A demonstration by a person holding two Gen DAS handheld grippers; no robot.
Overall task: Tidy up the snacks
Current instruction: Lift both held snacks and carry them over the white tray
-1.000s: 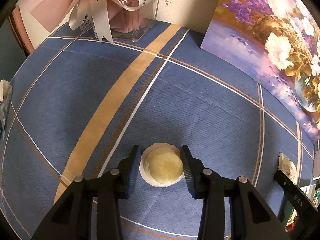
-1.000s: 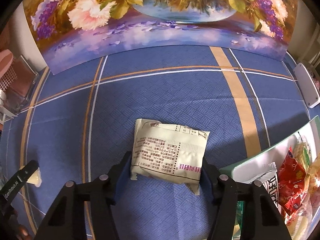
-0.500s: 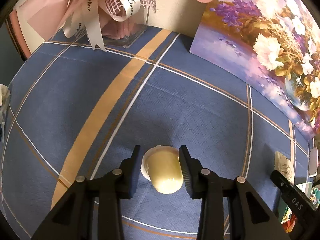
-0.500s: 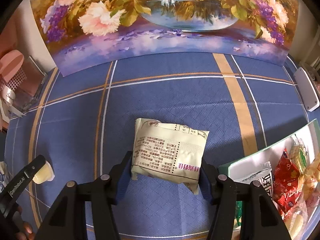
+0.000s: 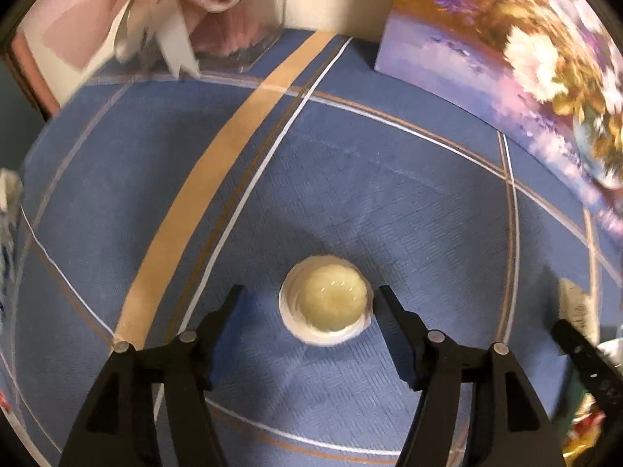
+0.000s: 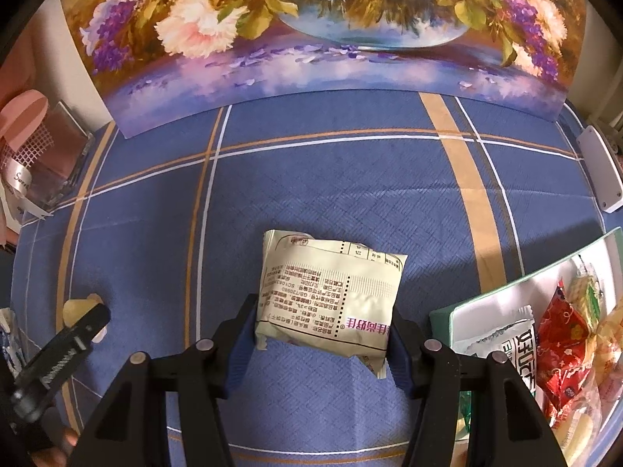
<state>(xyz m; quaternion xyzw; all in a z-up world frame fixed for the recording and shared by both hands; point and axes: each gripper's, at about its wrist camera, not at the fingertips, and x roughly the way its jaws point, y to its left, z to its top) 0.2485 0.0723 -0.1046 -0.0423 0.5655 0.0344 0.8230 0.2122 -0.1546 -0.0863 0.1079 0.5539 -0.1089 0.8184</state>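
Between the black jaws of the left gripper [image 5: 309, 313] sits a pale yellow jelly cup [image 5: 326, 303] with a white rim. Under it, the tablecloth [image 5: 350, 194] is blue, crossed by tan bands and thin white lines. Between the right gripper's [image 6: 323, 334] blue-padded jaws: a cream packet [image 6: 329, 299] with dark print and pink lettering. Beyond it, a floral painting [image 6: 311, 27] in purple, pink, gold.

Pale yellow jelly cup [image 5: 326, 302] sits upside-down on cloth; cream printed packet [image 6: 329, 299] lies flat.
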